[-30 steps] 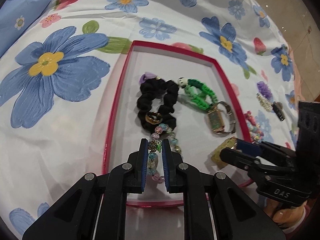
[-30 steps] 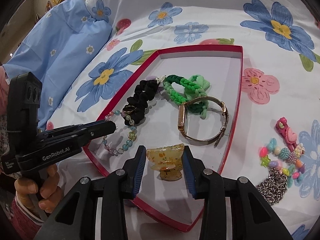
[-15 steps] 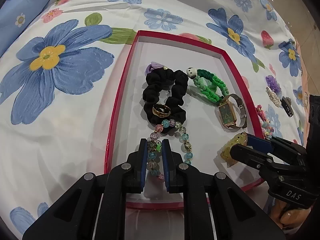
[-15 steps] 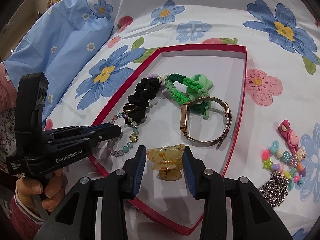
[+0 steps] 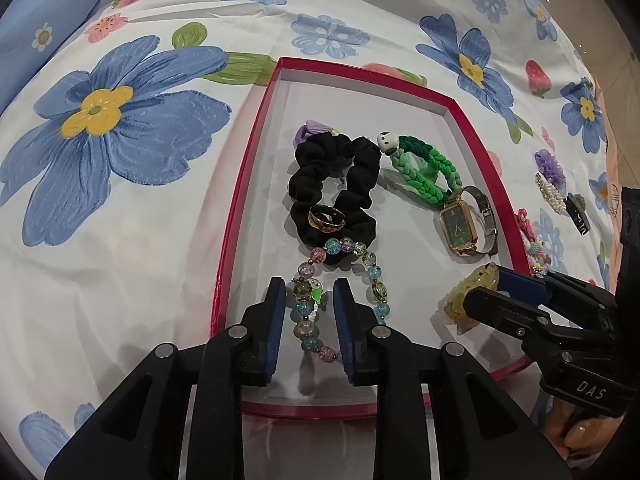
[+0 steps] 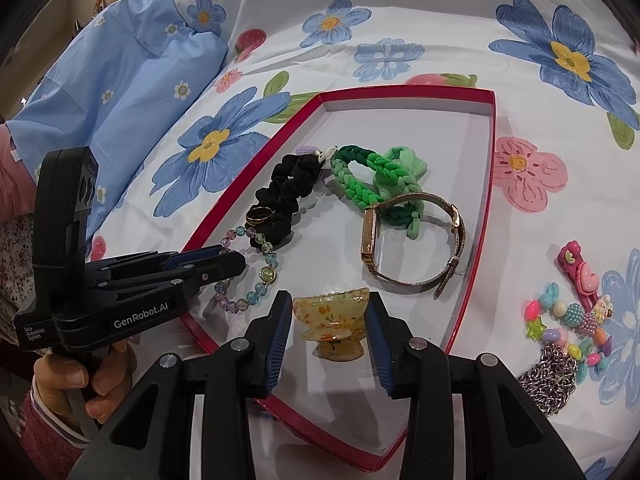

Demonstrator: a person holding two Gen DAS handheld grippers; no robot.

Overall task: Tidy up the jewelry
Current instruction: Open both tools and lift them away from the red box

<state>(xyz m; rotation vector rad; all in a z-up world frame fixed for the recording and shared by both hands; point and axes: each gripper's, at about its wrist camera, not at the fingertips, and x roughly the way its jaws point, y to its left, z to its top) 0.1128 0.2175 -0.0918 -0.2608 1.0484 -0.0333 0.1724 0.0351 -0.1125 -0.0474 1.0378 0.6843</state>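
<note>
The red tray (image 5: 224, 256) lies on the floral sheet (image 5: 120, 240) and holds most of the jewelry. The left gripper (image 5: 310, 300) is over the tray's near-left part, w/ its jaws a bit apart, one on each side of the bead bracelet (image 5: 344, 256); the beads sit in the gap but the blue pads (image 5: 276, 320) do not seem to press them, so it grips nothing. The bracelet lies flat on the tray floor, and its far end touches the black scrunchie (image 5: 332, 184). A gold ring (image 5: 326, 218) rests on the scrunchie's near edge. Just right of the scrunchie is the green braid (image 5: 424, 168), w/ a small white charm at its far end, and beside it the watch (image 5: 460, 224) w/ a green face and a metal band. The right gripper (image 6: 328, 320) is at the tray's near-right part, w/ jaws wide around the amber clip (image 6: 332, 320). Both pads look to be touching the clip's sides, approx., but whether they squeeze it cannot be told. The clip stands on the tray floor, near the tray's front rim. Outside the tray, on the sheet at the right, lie a pink clip (image 6: 580, 276), a bright bead string (image 6: 576, 320) and a steel chain (image 6: 548, 376). A blue pillow (image 6: 100, 80) is at the far left.
</note>
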